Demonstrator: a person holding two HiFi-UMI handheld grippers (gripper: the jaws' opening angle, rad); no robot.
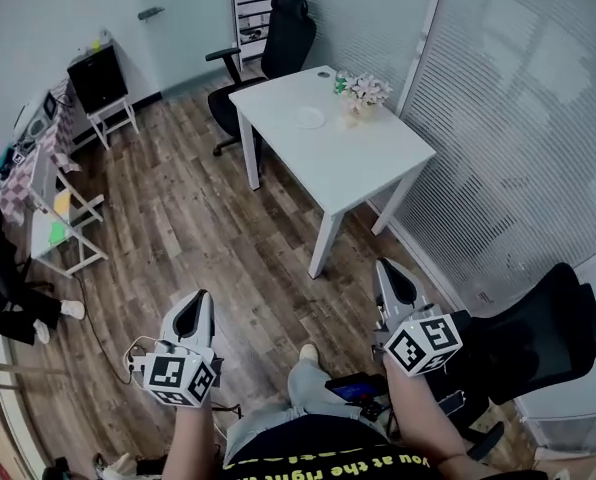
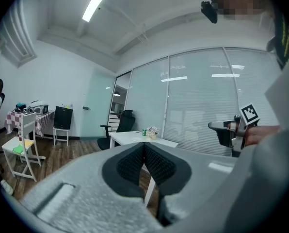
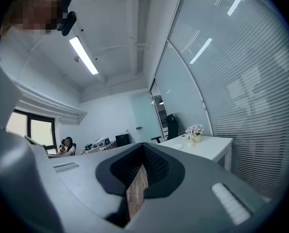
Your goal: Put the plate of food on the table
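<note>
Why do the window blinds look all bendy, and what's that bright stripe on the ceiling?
Right gripper view: the wide-angle lens curves the blinds and darkens the corners; the stripe is a ceiling light, glaring white. Left gripper view: same rounded edges, plus a mosaic patch added afterwards. Head view: the white table is evenly lit, walls bowed.

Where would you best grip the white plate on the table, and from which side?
Likely the rim of the plate, approached low from its left in the head view: it lies flat on the table, and the flowers crowd its right.
</note>
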